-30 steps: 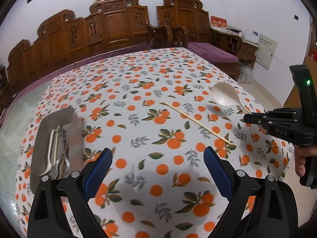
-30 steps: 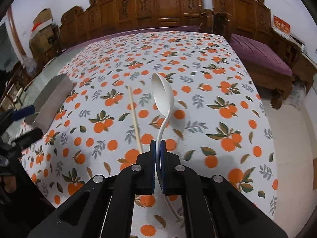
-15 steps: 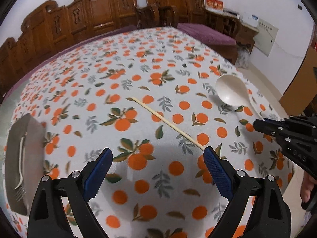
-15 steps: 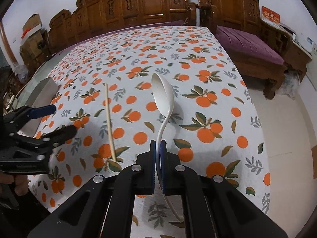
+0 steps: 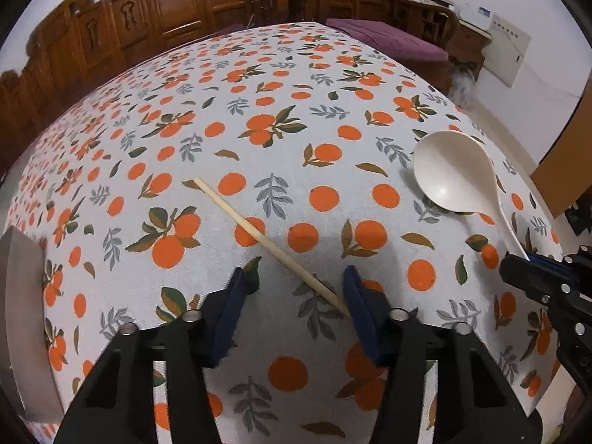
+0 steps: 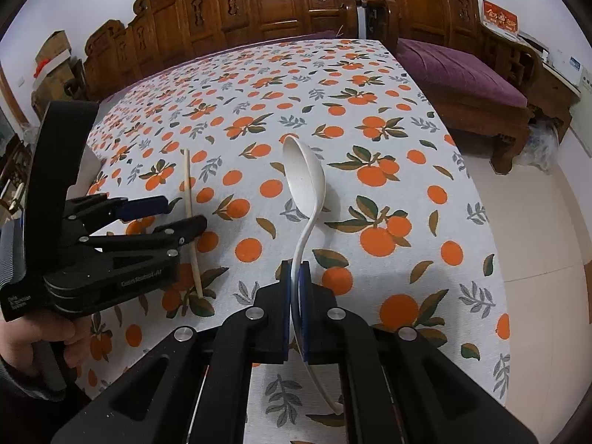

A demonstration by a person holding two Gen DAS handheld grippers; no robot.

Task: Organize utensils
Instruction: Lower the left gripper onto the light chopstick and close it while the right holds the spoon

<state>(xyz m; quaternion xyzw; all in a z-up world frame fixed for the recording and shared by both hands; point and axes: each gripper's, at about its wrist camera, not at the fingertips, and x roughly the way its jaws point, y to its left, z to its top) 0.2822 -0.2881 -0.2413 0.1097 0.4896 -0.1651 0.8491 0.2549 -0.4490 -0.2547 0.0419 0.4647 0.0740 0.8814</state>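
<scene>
A wooden chopstick [image 5: 266, 244] lies slanted on the orange-print tablecloth. My left gripper [image 5: 298, 285] is lowered over its near end. Its jaws are closing with the stick between them: the tip lies against the right pad [image 5: 357, 296], and the left pad stands apart. From the right wrist view the left gripper [image 6: 185, 214] straddles the chopstick [image 6: 189, 192]. My right gripper [image 6: 296, 277] is shut on the curved handle of a white spoon [image 6: 305, 174], whose bowl is on or just above the cloth. The spoon [image 5: 451, 177] and right gripper [image 5: 518, 264] also show at the right of the left wrist view.
A metal tray [image 5: 22, 314] sits at the table's left edge. Carved wooden chairs [image 6: 288, 0] line the far side, and a purple-cushioned bench [image 6: 462, 74] stands to the right. The table's right edge drops to a tiled floor [image 6: 536, 222]. A person's hand [image 6: 37, 329] holds the left gripper.
My left gripper has moved right and down, from beside the tray to over the chopstick, and its jaws have narrowed around the stick. The right gripper still holds the spoon, almost still.
</scene>
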